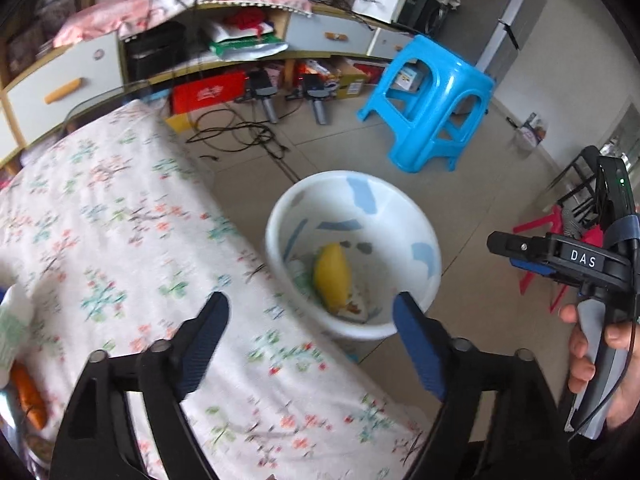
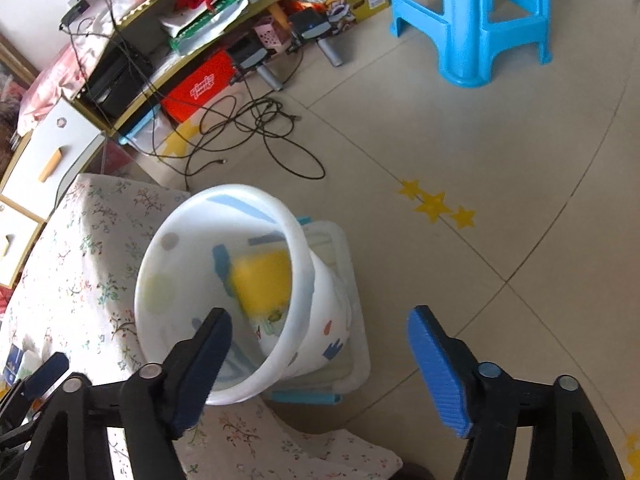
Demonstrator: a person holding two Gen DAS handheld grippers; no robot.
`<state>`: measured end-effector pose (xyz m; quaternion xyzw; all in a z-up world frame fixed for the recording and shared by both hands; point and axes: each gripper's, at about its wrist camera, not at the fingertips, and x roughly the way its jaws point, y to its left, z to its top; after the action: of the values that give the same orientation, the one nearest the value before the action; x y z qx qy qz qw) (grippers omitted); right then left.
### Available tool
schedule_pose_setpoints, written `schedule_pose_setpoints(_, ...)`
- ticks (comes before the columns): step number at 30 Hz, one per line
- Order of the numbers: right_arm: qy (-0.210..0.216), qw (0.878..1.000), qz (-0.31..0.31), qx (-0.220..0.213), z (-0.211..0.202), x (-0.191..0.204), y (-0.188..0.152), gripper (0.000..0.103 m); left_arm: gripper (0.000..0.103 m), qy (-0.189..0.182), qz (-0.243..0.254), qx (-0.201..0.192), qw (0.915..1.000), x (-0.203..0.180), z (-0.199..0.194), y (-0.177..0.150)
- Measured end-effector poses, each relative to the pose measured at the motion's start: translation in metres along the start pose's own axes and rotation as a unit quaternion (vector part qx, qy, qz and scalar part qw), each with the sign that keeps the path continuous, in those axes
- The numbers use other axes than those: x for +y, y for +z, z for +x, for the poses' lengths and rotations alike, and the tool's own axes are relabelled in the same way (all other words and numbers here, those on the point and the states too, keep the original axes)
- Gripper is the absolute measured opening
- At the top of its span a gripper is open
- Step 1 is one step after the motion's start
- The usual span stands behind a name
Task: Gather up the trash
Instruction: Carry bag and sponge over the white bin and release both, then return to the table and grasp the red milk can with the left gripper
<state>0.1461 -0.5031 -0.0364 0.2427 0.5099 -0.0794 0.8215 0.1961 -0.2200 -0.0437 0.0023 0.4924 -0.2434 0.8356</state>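
Left gripper: the black two-finger gripper with blue pads (image 1: pixel 310 344) stood wide open and empty, poised over the near edge of the table.
Right gripper: the matching gripper (image 2: pixel 320 368) was likewise spread wide with nothing between its pads, hanging above the bin's rim; a hand (image 1: pixel 600 356) gripped its handle.
Trash: a yellow rounded lump, possibly a fruit peel (image 1: pixel 333 276), lay at the bottom of the bin among paler scraps too blurred to name.
Bin: a white round plastic bucket with blue patches (image 1: pixel 408 224) sat on a clear lidded box (image 2: pixel 352 360) on the floor, just beside the table's edge.
Table: covered in a white floral cloth (image 1: pixel 120 220); an orange item and a white-green one (image 1: pixel 28 396) remained at its far left edge, probably still to be collected.
Risk: reaching back across the table, a sleeve or gripper might knock the bucket off its box, since it looked perched rather than seated.
Surroundings: a bright blue plastic stool (image 1: pixel 432 100) and loose black cables (image 2: pixel 248 128) lay beyond the bin, well apart; neither blocked the way.
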Motion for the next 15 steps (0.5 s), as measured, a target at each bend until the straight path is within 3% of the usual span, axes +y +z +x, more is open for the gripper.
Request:
schedule_pose_setpoints(7,-0.010,0.999,-0.048,-0.003,-0.002,0.034,-0.008,0.086,0.099,0.041,-0.002,0.001,0.9992,0.032,-0.038,-0.026)
schedule_pose_setpoints(15,-0.004,0.993,-0.121,-0.002,-0.006,0.084,-0.033,0.087,0.100,0.078,-0.021,-0.018,0.9966,0.079,-0.098,-0.064)
